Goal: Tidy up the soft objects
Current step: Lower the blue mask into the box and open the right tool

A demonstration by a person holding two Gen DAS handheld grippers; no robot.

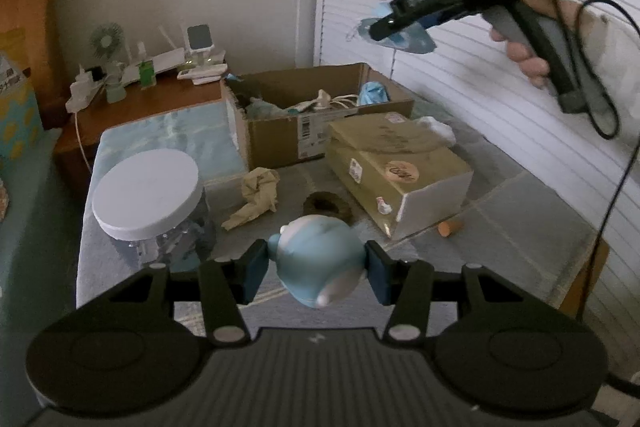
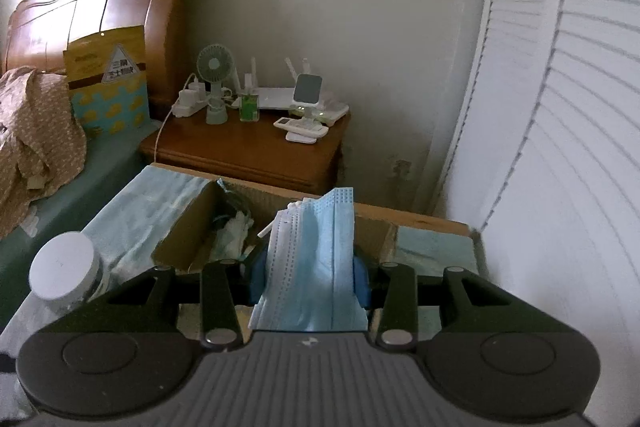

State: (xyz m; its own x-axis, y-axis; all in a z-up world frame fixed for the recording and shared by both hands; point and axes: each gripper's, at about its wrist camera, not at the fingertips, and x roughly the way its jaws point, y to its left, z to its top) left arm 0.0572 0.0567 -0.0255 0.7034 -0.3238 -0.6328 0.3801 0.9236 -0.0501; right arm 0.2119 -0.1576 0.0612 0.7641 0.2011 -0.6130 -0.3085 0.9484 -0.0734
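My left gripper point(image 1: 316, 267) is shut on a soft blue and white toy point(image 1: 316, 255), held just above the table. In the right wrist view my right gripper point(image 2: 308, 273) is shut on a stack of light blue face masks point(image 2: 316, 259), which stand up between the pads and hide the box behind them. The left wrist view shows that right gripper point(image 1: 384, 27) high at the upper right, in a person's hand point(image 1: 528, 59), with the masks point(image 1: 416, 41) hanging under it, above the open cardboard box point(image 1: 280, 115). The open cardboard box point(image 2: 188, 231) holds several soft items.
A jar with a white lid point(image 1: 146, 195), crumpled brown paper point(image 1: 256, 195), a dark ring point(image 1: 326, 205), a closed yellowish box point(image 1: 396, 171) and a small orange piece point(image 1: 450, 228) lie on the table. A wooden nightstand point(image 2: 248, 147) with a fan and gadgets stands behind. White louvred doors point(image 2: 560, 107) run along the right.
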